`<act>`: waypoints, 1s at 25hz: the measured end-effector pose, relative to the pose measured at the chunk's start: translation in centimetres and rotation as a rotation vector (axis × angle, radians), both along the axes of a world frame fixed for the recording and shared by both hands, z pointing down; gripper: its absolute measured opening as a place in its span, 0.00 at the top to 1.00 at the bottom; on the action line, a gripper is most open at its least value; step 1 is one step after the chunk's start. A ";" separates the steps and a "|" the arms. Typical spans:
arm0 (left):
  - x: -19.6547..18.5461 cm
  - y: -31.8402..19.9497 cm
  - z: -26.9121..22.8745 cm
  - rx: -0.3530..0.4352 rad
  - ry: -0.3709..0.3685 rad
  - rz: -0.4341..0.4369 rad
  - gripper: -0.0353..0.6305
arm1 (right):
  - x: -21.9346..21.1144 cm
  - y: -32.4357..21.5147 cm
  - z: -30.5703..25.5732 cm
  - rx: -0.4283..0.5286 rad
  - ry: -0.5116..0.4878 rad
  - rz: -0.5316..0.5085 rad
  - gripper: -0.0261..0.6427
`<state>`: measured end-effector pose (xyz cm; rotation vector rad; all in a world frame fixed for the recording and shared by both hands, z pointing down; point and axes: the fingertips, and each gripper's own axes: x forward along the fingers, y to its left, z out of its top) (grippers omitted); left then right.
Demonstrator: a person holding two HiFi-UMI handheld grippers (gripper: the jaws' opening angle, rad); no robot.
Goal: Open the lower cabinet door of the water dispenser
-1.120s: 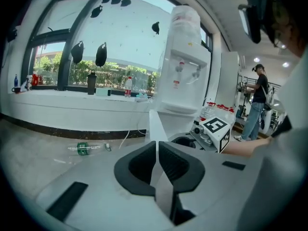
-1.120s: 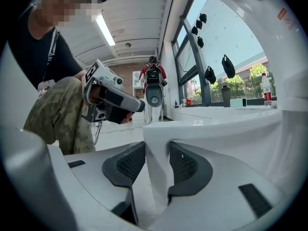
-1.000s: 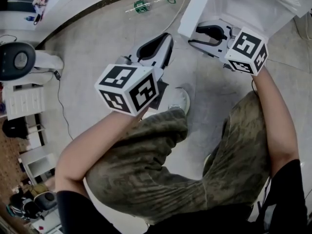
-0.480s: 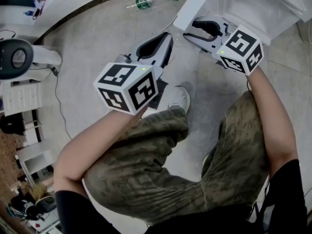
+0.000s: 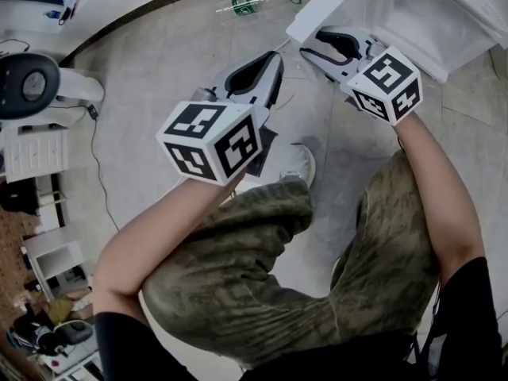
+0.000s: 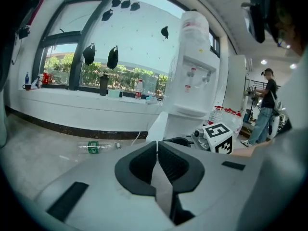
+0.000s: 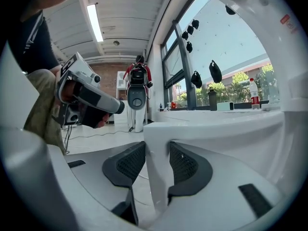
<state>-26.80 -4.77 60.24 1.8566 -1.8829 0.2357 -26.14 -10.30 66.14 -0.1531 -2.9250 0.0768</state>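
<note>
The white water dispenser (image 6: 194, 76) stands by the window wall. Its lower cabinet door (image 5: 329, 6) hangs swung out, and the open cabinet (image 5: 421, 10) shows beside it. My right gripper (image 5: 311, 48) is shut on the door's free edge; in the right gripper view that white edge (image 7: 155, 170) sits pinched between the two black pads of the right gripper (image 7: 156, 153). My left gripper (image 5: 270, 68) hovers over the floor left of the door. Seen in its own view, the left gripper (image 6: 158, 149) has its jaws shut with nothing between them.
A green-labelled bottle (image 5: 244, 3) lies on the floor by the wall. A cable (image 5: 101, 177) and a white appliance (image 5: 36, 86) are at the left. The person's legs (image 5: 262, 276) and shoe (image 5: 298, 165) are below the grippers. A bystander (image 6: 264, 107) stands at the far right.
My right gripper has moved left with the door edge in it, and the door has swung a little further out. The left gripper has shifted only slightly.
</note>
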 end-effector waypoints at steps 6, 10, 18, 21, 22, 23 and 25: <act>-2.6 -0.1 -0.3 0.020 -0.022 -0.046 0.93 | -1.9 -0.5 0.2 -0.002 -0.012 0.065 0.74; -3.8 -0.1 -0.1 0.016 0.002 -0.074 0.93 | -2.8 -0.5 0.0 -0.004 -0.021 0.078 0.74; -3.1 -0.6 -1.1 0.066 0.029 -0.042 0.93 | -4.4 -1.1 0.0 -0.007 -0.038 0.134 0.74; -2.8 -0.2 -0.3 0.040 0.054 -0.054 0.93 | -5.1 -1.3 -0.1 -0.014 -0.058 0.166 0.74; -2.5 -0.1 0.1 0.030 0.064 -0.053 0.93 | -5.1 -1.5 0.0 -0.016 -0.065 0.174 0.74; -2.2 -0.2 0.4 0.023 0.067 -0.047 0.93 | -5.3 -1.6 0.1 -0.017 -0.072 0.181 0.74; -1.7 -0.1 0.8 0.015 0.056 -0.030 0.93 | -5.6 -1.9 0.1 -0.023 -0.084 0.199 0.74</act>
